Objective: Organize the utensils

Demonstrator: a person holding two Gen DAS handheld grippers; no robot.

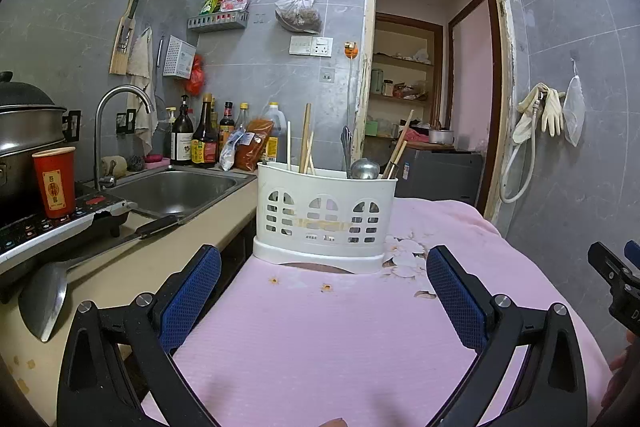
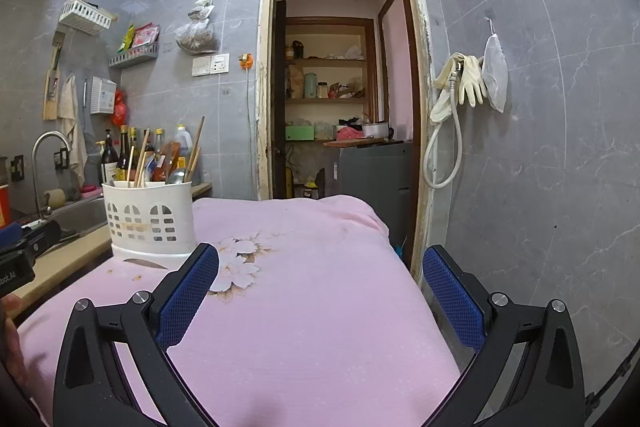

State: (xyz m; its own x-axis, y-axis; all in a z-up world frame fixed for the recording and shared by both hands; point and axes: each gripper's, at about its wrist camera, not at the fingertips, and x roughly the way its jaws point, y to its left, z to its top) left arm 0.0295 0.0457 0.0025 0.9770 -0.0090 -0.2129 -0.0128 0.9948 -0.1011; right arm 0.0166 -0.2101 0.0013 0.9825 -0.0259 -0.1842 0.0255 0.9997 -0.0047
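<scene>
A white plastic utensil holder stands on a pink cloth-covered surface. Chopsticks, a metal ladle and other handles stick up out of it. My left gripper is open, nothing between its blue pads, just in front of the holder. My right gripper is open and empty too, over the cloth to the right of the holder. A metal spatula lies on the counter at the left.
A steel sink with a faucet is at the left, with sauce bottles behind it. A red cup stands on an induction cooker beside a pot. An open doorway lies ahead; rubber gloves hang on the right wall.
</scene>
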